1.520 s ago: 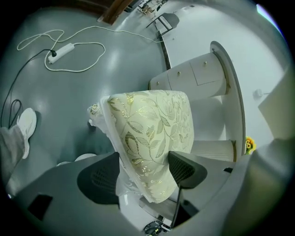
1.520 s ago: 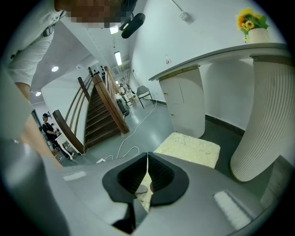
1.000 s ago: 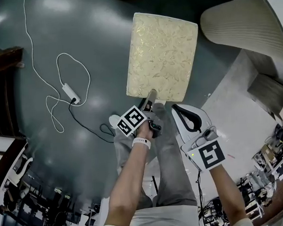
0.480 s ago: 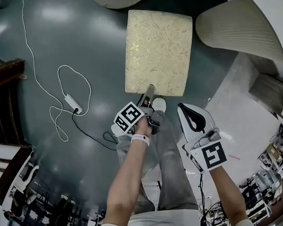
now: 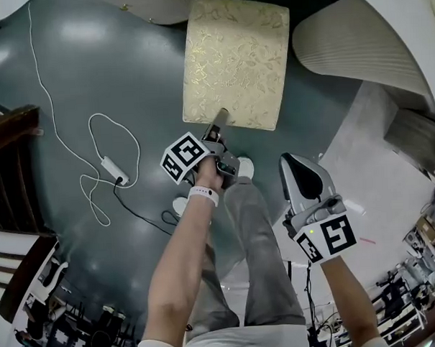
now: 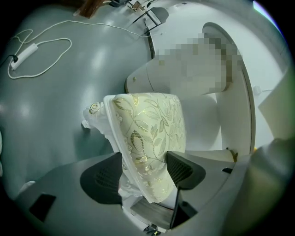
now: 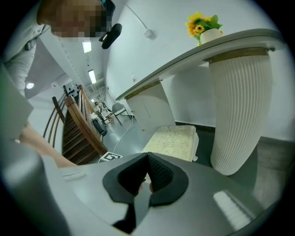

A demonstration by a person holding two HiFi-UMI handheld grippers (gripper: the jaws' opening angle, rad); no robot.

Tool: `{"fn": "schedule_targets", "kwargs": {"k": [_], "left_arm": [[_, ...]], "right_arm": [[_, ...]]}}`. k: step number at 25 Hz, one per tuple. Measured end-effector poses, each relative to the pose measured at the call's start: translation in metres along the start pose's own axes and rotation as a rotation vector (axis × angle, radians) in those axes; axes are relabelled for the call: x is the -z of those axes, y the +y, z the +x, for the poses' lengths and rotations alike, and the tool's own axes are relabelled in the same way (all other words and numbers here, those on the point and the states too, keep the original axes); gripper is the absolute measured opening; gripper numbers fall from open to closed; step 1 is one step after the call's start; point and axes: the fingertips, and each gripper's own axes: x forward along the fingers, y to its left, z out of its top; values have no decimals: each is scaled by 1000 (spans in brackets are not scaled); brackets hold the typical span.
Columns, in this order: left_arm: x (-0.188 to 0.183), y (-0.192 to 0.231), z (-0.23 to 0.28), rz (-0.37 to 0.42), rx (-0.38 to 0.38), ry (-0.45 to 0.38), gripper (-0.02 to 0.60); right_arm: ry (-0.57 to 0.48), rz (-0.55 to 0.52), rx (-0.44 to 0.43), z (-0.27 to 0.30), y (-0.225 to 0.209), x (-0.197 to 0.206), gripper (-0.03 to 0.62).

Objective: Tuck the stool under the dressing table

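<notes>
Centrally, the stool [image 5: 234, 60] is seen on the dark grey floor [image 5: 90, 60], its cream cushion patterned with gold leaves. It is flanked by the ribbed white pedestal [image 5: 356, 41] of the dressing table [image 5: 412, 24] on the right and by a rounded white base [image 5: 152, 3] on the left. Its far end is set at the dark opening under the tabletop. Most of the cushion is left uncovered by the table in the head view.

The left gripper [image 5: 219, 121] is placed at the stool's near edge. In the left gripper view the cushion's edge and its white trim are grasped between the two black pads [image 6: 182, 168], one pressed on each side of it. The right gripper [image 5: 295, 162] is held apart from the stool, over the join of the dark floor and a paler floor area [image 5: 368, 170]. Its jaws are seen clenched together in the right gripper view, with nothing gripped.

A cube with square black-and-white markers [image 5: 184, 156] is carried on the left gripper, and another [image 5: 328, 236] on the right. Only blocky patterns are printed on them, not letters.

A white cable [image 5: 94, 138] is looped on the floor to the left, with a small white power strip [image 5: 111, 166] on it. Dark wooden railings [image 5: 10, 121] are seen at the left edge. Yellow flowers in a white vase [image 7: 203, 27] are shown on the tabletop in the right gripper view. Grey trousers [image 5: 261, 261] and a white shoe [image 5: 244, 166] are visible below the grippers.
</notes>
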Motion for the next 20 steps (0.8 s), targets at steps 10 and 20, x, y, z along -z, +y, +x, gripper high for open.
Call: {"fn": "schedule_targets", "kwargs": {"k": [10, 20], "left_arm": [[-30, -46, 52, 50, 34, 10, 302], [-40, -93, 102, 68, 97, 16, 299]], "right_arm": [[-47, 18, 39, 7, -31, -19, 9], [-61, 15, 64, 13, -51, -34, 9]]}}
